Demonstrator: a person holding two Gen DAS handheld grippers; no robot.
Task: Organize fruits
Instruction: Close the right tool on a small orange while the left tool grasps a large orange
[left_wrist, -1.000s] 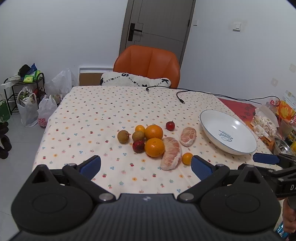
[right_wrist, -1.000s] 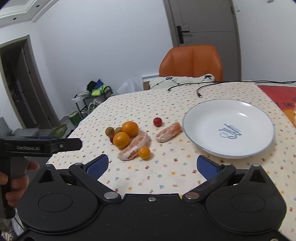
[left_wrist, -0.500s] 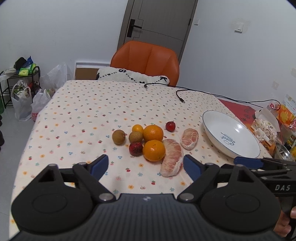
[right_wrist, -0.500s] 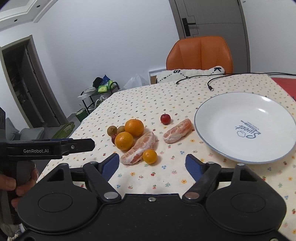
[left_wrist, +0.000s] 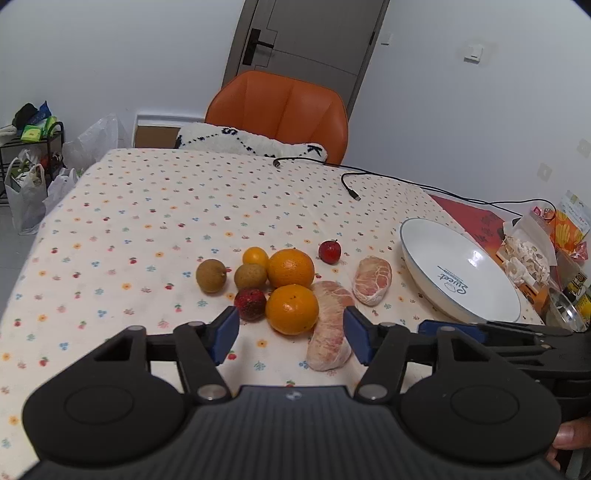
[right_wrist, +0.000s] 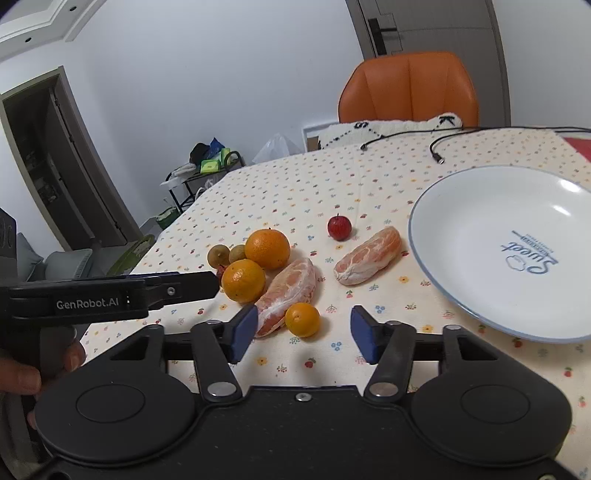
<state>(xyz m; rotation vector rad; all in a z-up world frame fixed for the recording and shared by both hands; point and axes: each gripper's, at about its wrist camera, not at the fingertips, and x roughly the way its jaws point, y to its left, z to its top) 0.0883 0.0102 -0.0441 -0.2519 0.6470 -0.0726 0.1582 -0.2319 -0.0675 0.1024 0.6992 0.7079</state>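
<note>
now both of my hand-held grippers, left and right, are nearer the fruit than a second ago, fingers narrower yet apart, empty. small orange lies on the counter between my right fingers; plate awaits.

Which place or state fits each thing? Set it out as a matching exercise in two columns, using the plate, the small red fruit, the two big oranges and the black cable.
Things:
1. plate
2. small red fruit
3. two big oranges
4. black cable

Places or states:
A. touching each other in the fruit cluster
B. empty, with blue lettering inside
C. alone, between the cluster and the chair
D. trailing across the far side of the table

Pairs: 1-B, 2-C, 3-A, 4-D
</note>
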